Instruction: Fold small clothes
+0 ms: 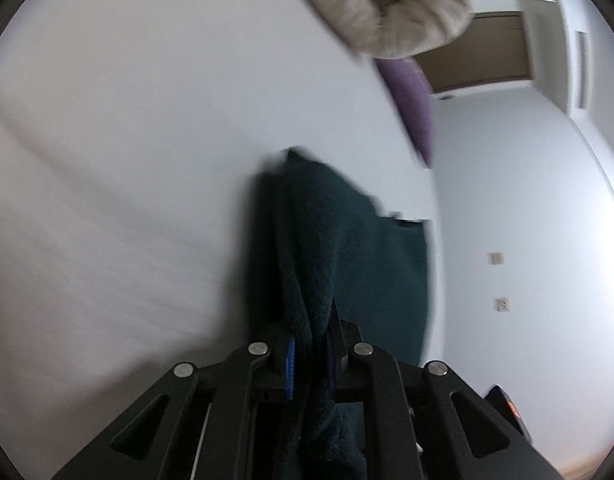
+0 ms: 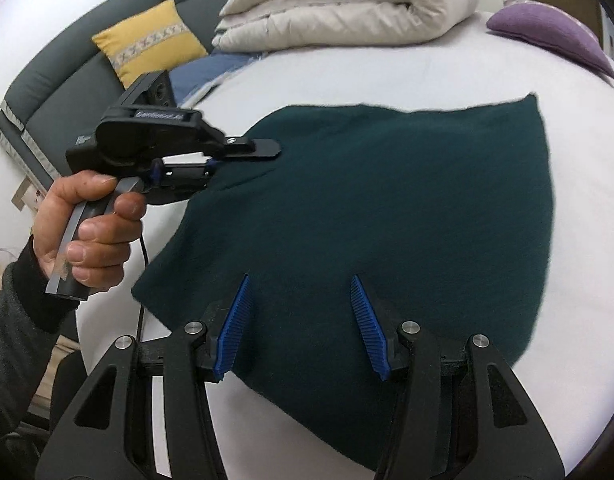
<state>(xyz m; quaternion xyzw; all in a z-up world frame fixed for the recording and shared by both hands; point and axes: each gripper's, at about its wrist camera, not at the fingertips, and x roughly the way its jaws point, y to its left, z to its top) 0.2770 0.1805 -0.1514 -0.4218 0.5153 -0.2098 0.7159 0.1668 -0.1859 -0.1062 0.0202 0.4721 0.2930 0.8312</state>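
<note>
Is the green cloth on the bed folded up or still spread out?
Mostly spread: the cloth lies flat on the bed, one edge pinched and lifted by the left gripper.

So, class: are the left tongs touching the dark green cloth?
Touching. The left wrist view shows the left tongs shut on a bunched fold of the dark green cloth, fabric pinched between the blue pads.

Garment (image 2: 387, 208) lies spread on the bed (image 2: 567, 320), mid-frame in my right view. My left gripper (image 2: 263, 148) sits at its left edge. Rolled duvet (image 2: 347, 0) behind it; cushion (image 2: 147, 40) upper left, pillow (image 2: 547, 36) upper right.
</note>
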